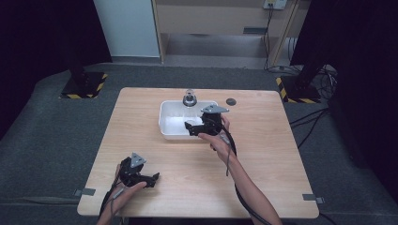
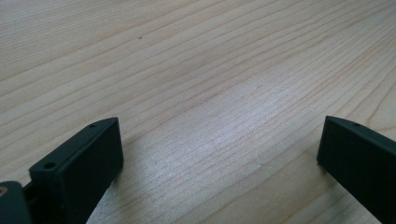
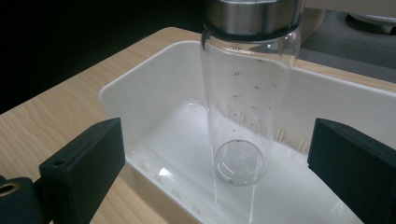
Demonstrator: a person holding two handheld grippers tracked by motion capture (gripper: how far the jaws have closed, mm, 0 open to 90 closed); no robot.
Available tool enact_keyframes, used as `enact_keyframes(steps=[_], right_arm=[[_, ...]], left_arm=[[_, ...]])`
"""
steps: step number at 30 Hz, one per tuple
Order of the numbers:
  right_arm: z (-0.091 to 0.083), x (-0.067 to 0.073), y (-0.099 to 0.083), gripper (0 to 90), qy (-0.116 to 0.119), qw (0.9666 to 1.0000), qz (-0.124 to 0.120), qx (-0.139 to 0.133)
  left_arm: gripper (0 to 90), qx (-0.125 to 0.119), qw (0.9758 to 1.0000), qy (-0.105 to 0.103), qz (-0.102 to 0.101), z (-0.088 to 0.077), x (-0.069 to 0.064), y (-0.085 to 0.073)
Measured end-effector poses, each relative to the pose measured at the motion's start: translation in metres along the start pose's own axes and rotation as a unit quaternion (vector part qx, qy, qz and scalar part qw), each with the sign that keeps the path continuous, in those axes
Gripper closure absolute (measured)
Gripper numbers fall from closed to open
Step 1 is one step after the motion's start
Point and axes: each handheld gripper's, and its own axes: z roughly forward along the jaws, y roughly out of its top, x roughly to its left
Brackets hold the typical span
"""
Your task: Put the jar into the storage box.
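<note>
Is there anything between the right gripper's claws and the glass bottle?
Just the near wall of the white tub; the right gripper faces the glass bottle over it, per the right gripper view.

Left gripper (image 2: 219, 154) jaws spread wide over bare wooden table (image 2: 210, 70).

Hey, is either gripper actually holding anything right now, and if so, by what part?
Nothing is held. The right gripper has its jaws open on either side of the glass bottle in the white tub; the left gripper is open over bare table.
</note>
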Motion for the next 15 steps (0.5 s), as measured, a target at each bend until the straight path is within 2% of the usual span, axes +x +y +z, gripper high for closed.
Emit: enact_keyframes(steps=[15], right_arm=[[-0.021,0.008,-0.007,4.3,0.009,0.9998,-0.015,-0.012]], left_arm=[[0.0,0.001,1.0000,0.000,0.001,0.000,0.000,0.000]])
